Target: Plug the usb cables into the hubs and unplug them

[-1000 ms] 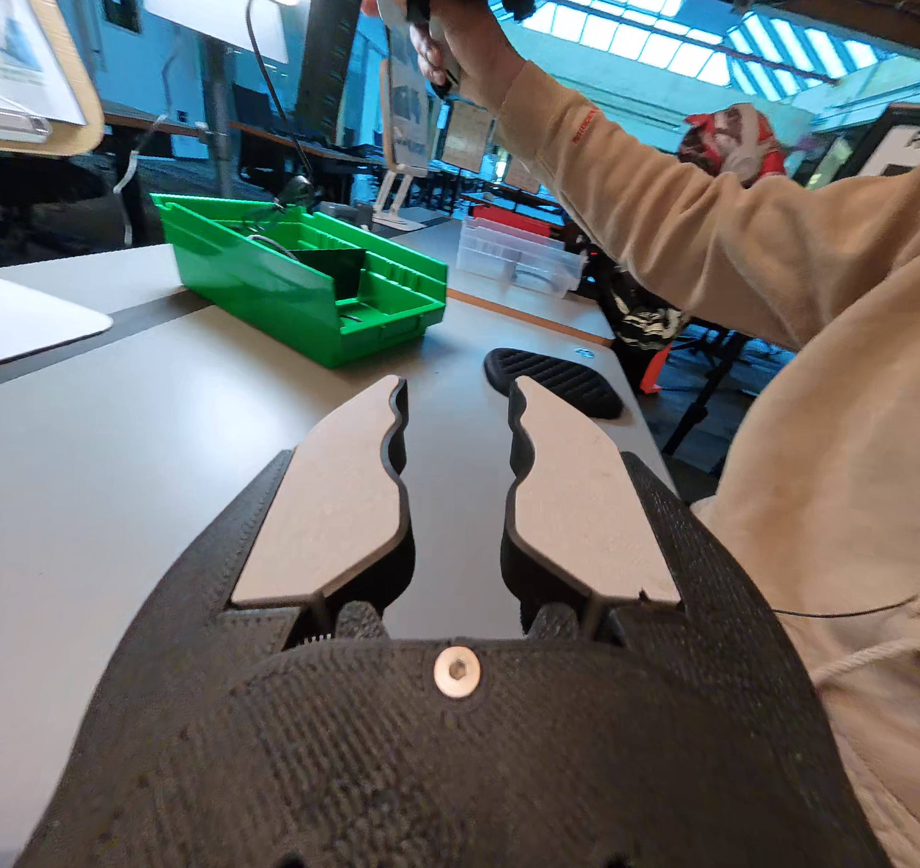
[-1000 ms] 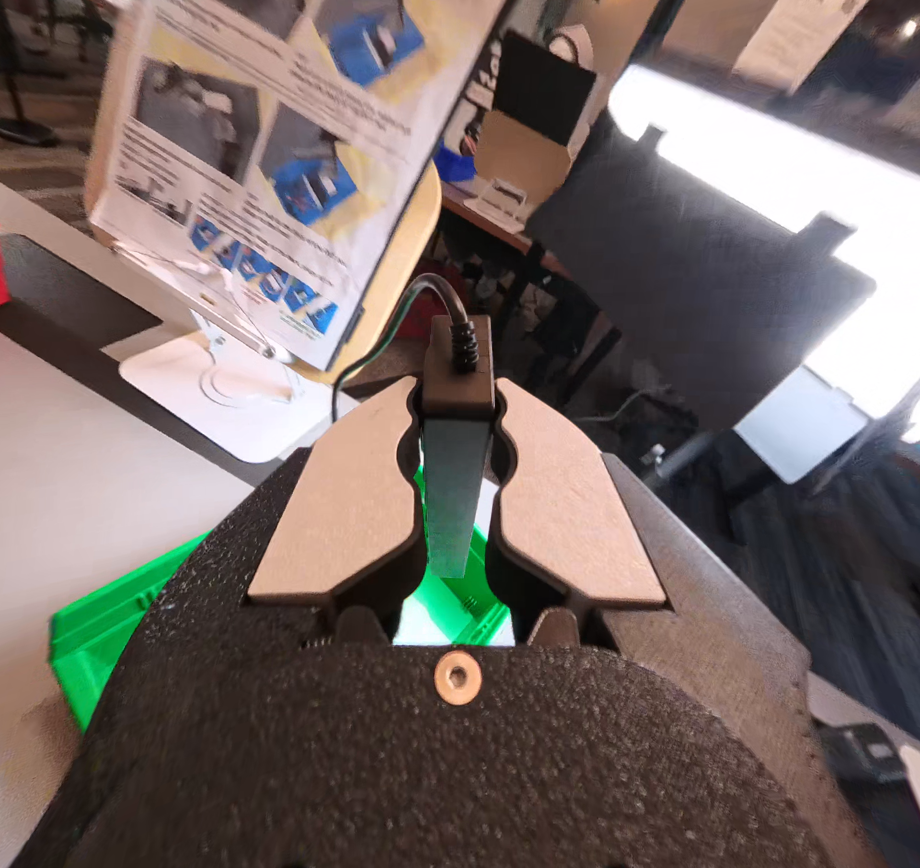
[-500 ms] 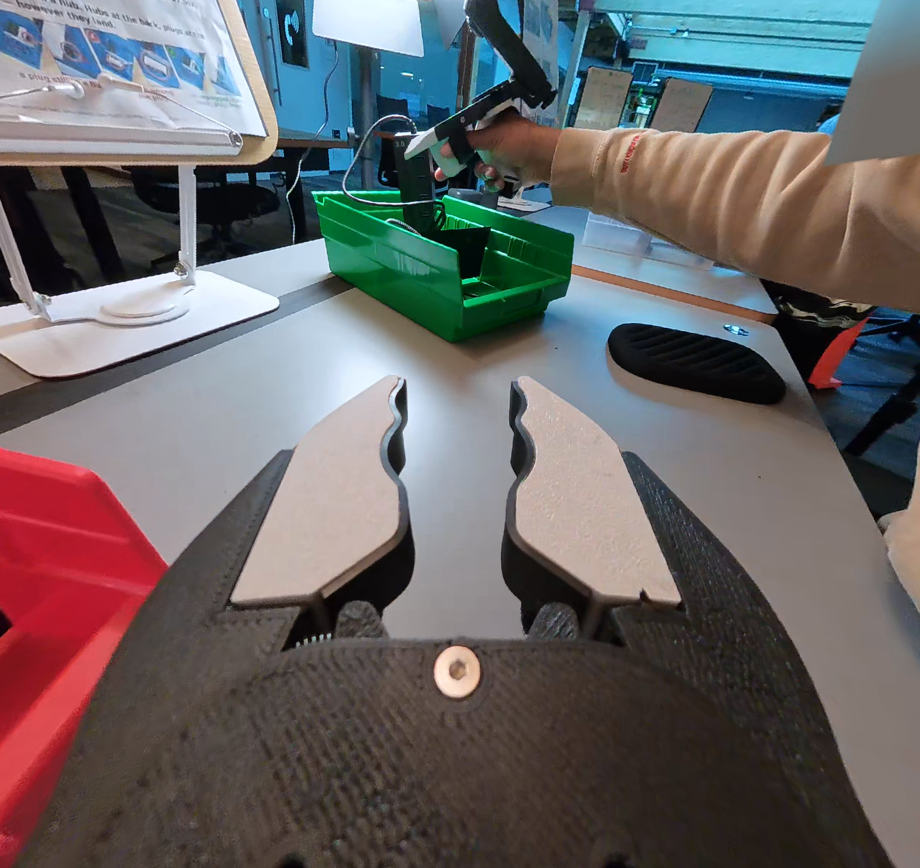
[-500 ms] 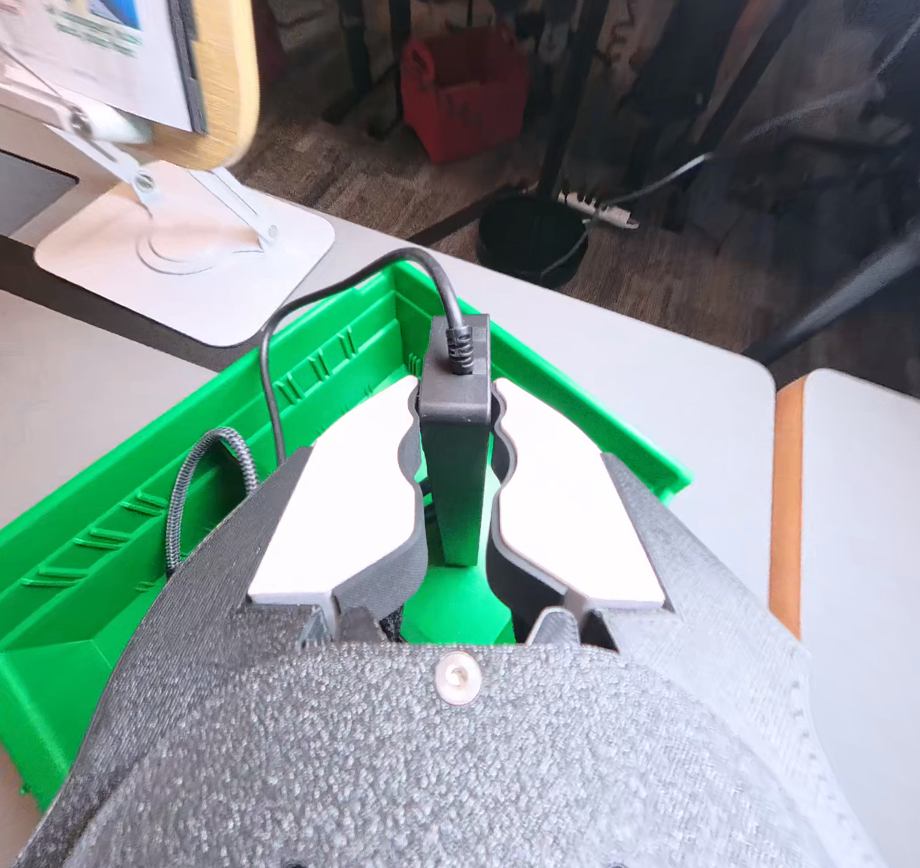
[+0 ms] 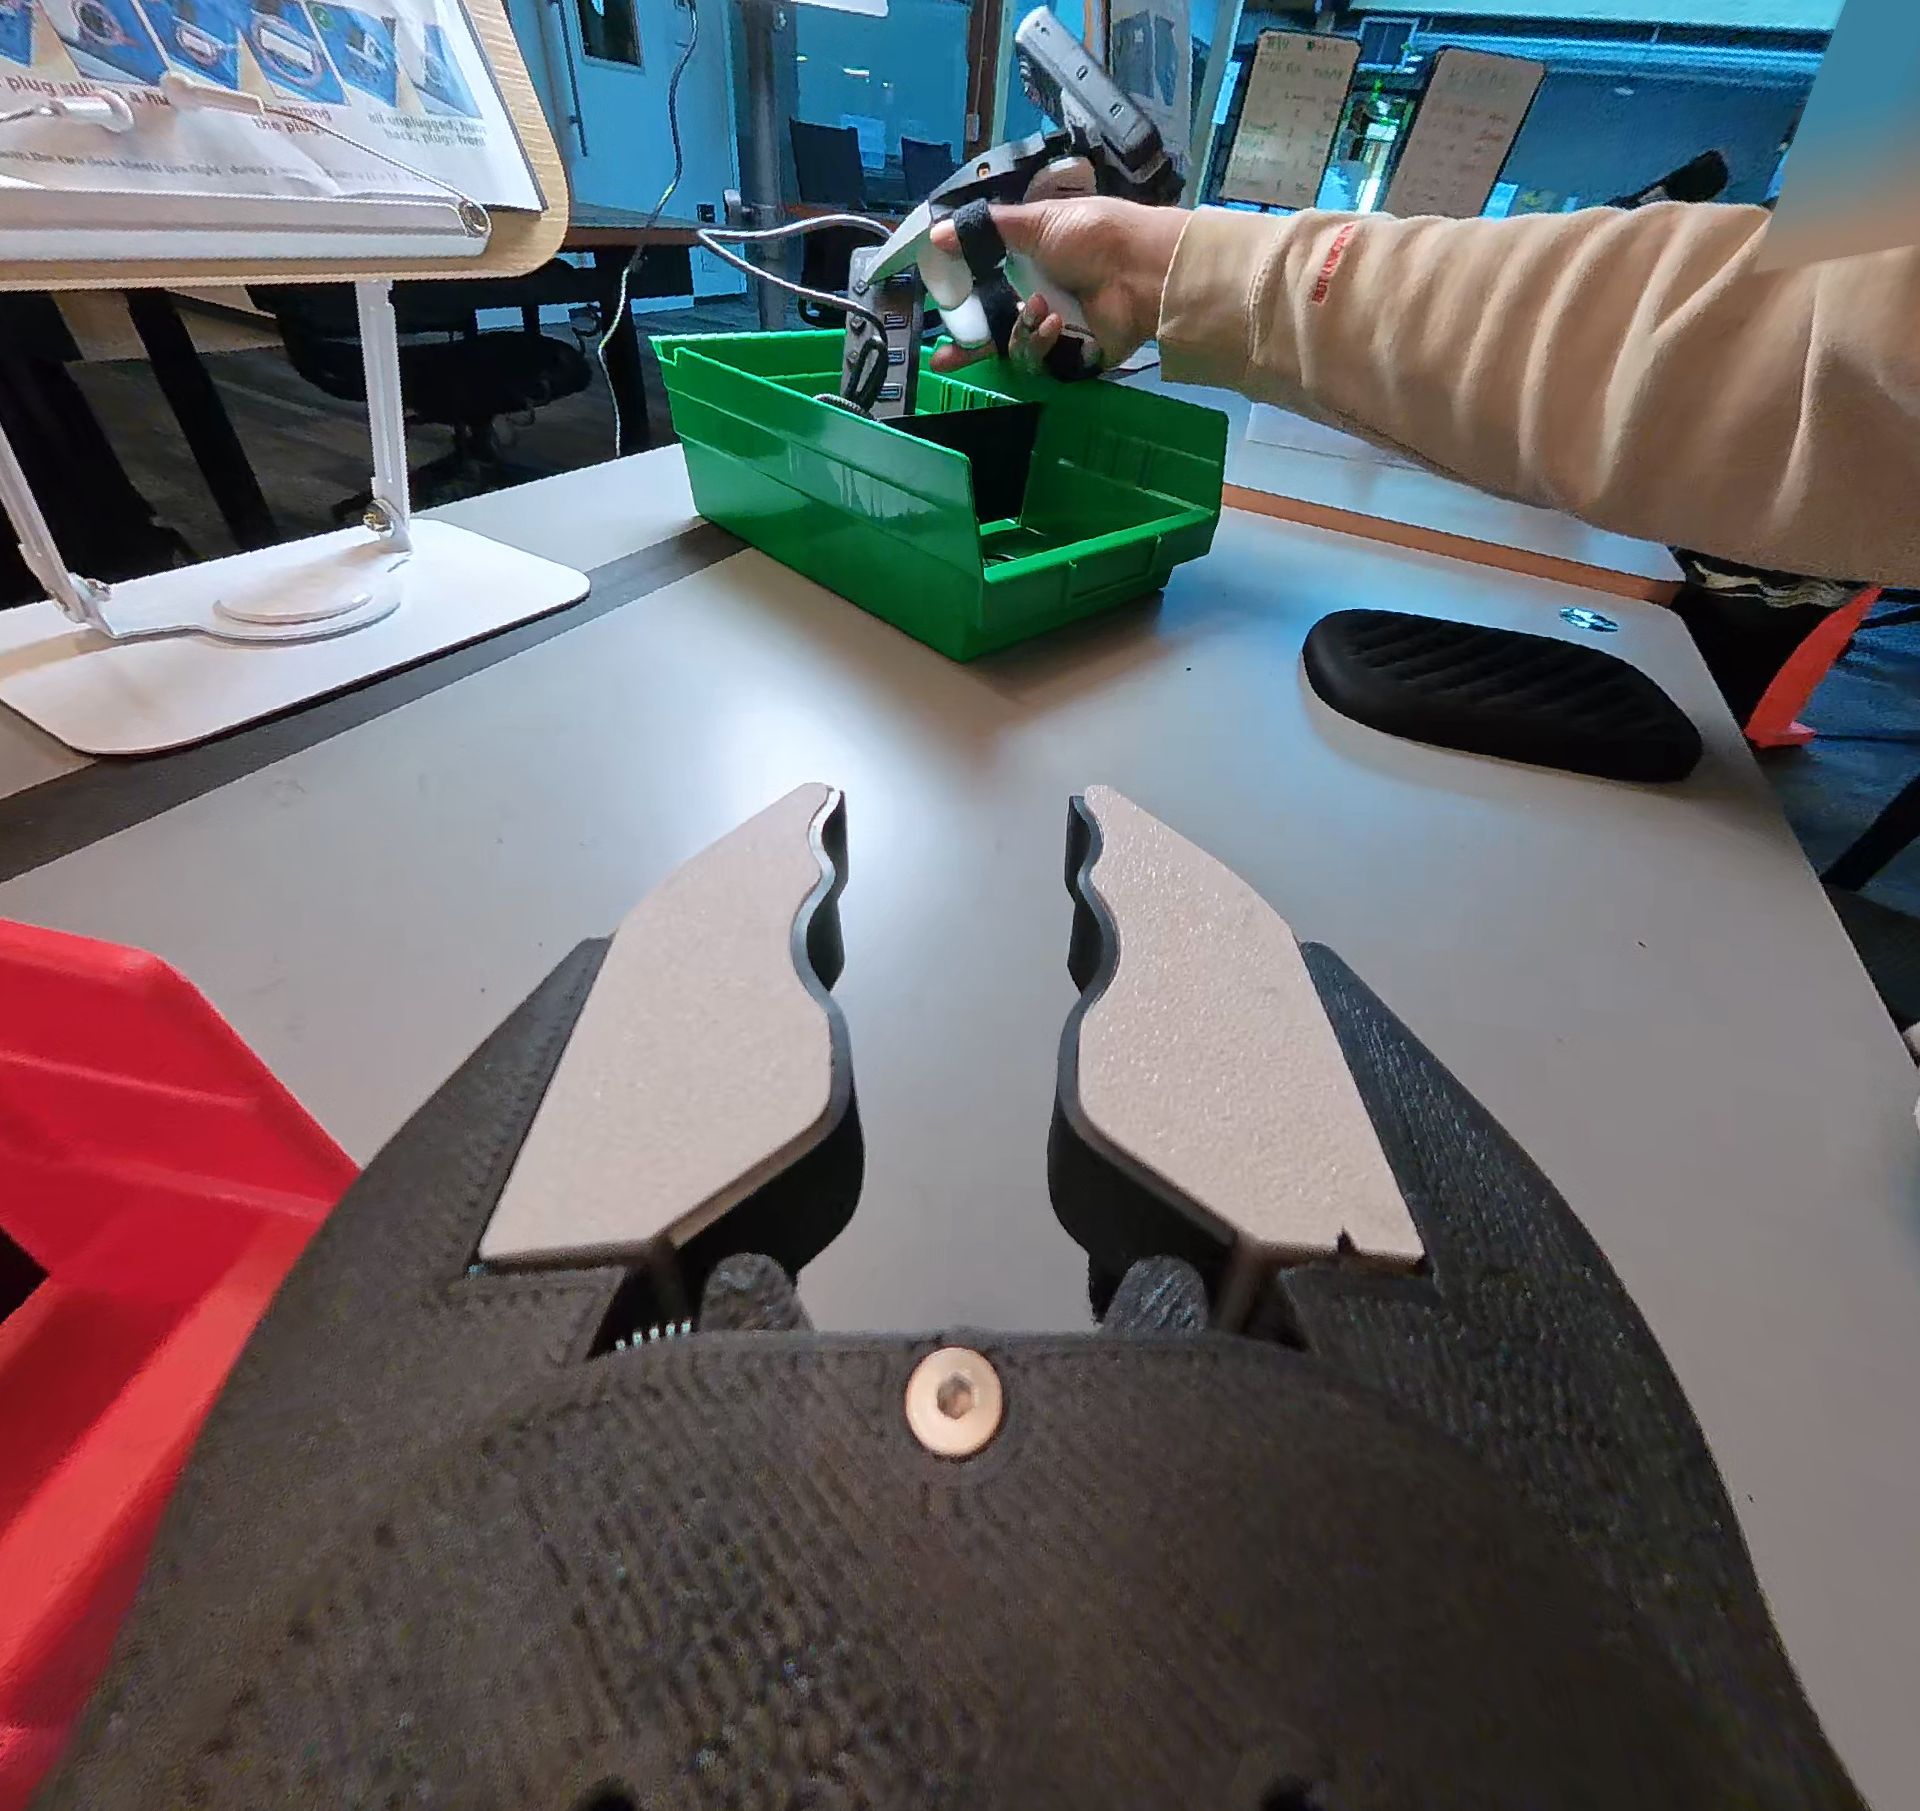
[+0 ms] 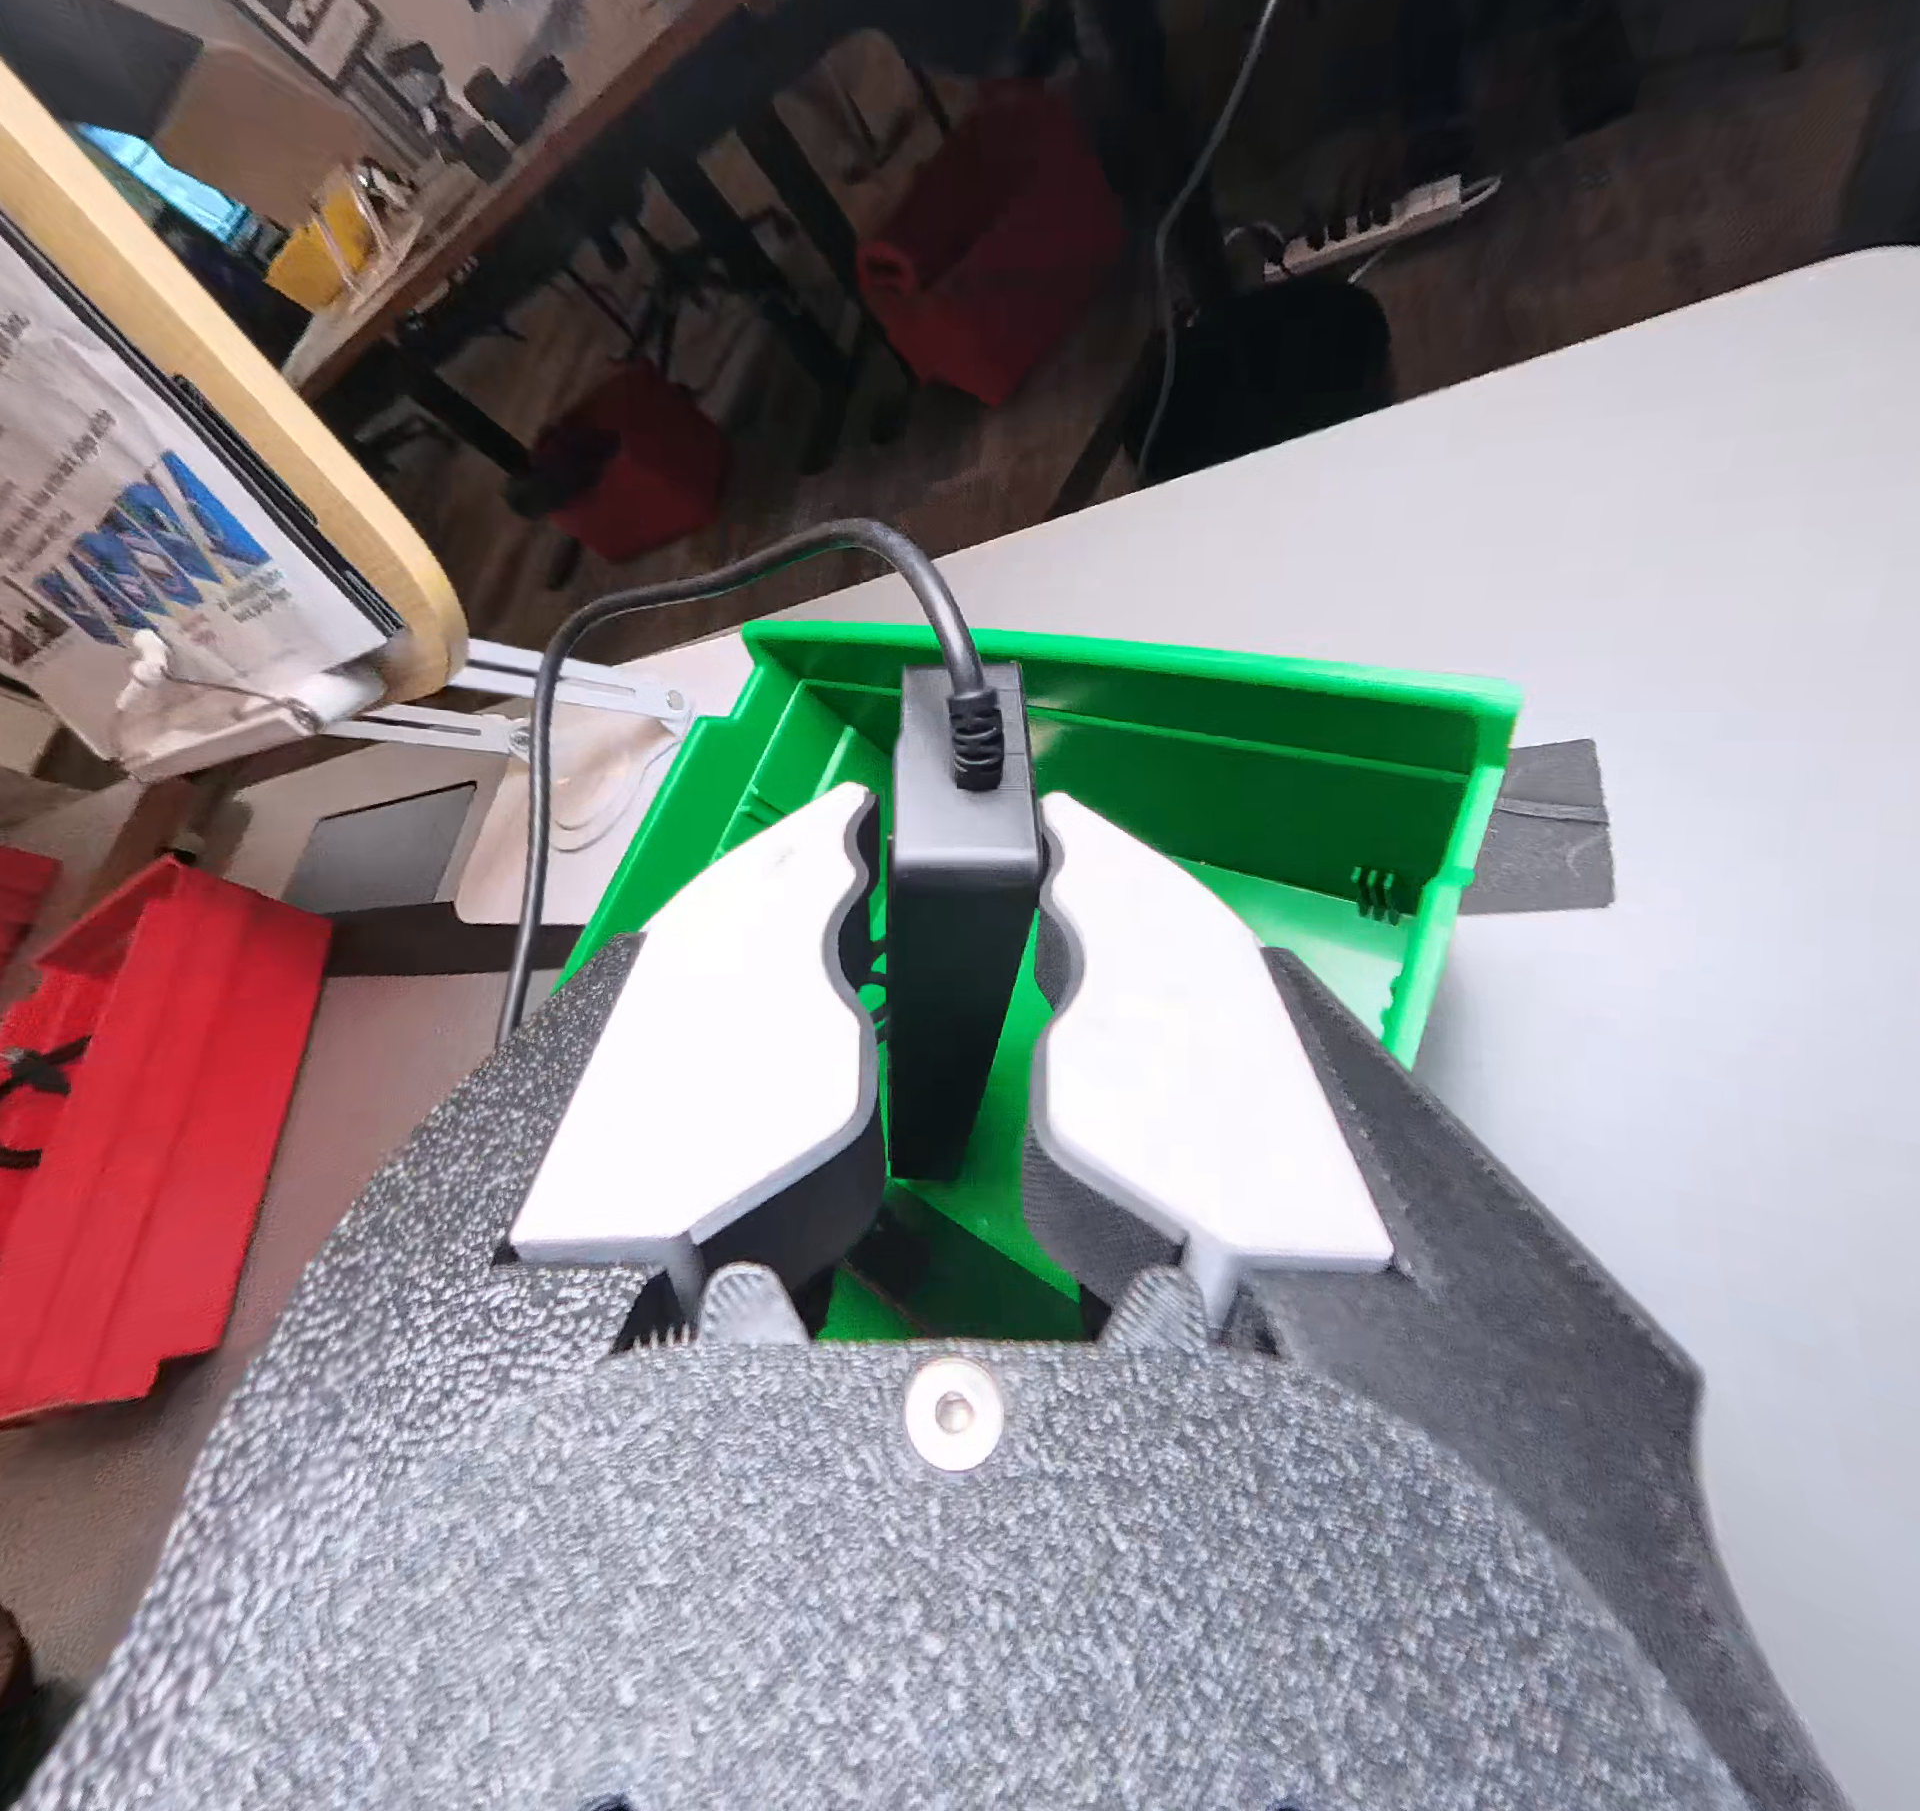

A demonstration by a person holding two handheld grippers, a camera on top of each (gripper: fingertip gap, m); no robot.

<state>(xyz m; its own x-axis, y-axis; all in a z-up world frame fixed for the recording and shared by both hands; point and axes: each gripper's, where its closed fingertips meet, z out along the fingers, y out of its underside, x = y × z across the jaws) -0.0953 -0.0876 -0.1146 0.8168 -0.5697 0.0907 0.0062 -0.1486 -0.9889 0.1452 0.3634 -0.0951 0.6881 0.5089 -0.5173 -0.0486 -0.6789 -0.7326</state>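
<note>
Over at the far side of the grey tabletop (image 5: 1039, 930), the right tool (image 6: 956, 816) is pinching a black USB hub (image 6: 951, 930) between its two pale fingers (image 6: 717, 1023), holding it upright above the rear section of the green bin (image 6: 1226, 774). The hub's thin black cable (image 6: 582, 618) leaves its top end, arcs away and drops down to the left of the tool. In the left wrist view, the person's right hand (image 5: 1049, 281) in a cream sleeve (image 5: 1507, 359) grips that tool's handle over the bin (image 5: 914, 514), and the hub (image 5: 883, 338) shows a row of ports on one face, with a braided cord (image 5: 857, 379) beside it; I cannot tell whether anything is plugged in. A black divider (image 5: 987, 462) stands across the bin.

The left tool (image 5: 954, 805) hangs low over the bare tabletop nearer to me, its fingers spread apart with nothing between them. A red bin (image 5: 114, 1190) sits at its left, a black ribbed pad (image 5: 1496, 691) lies to the right near the table edge, and a clipboard of printed instructions on a white stand (image 5: 291, 618) is at the left rear.
</note>
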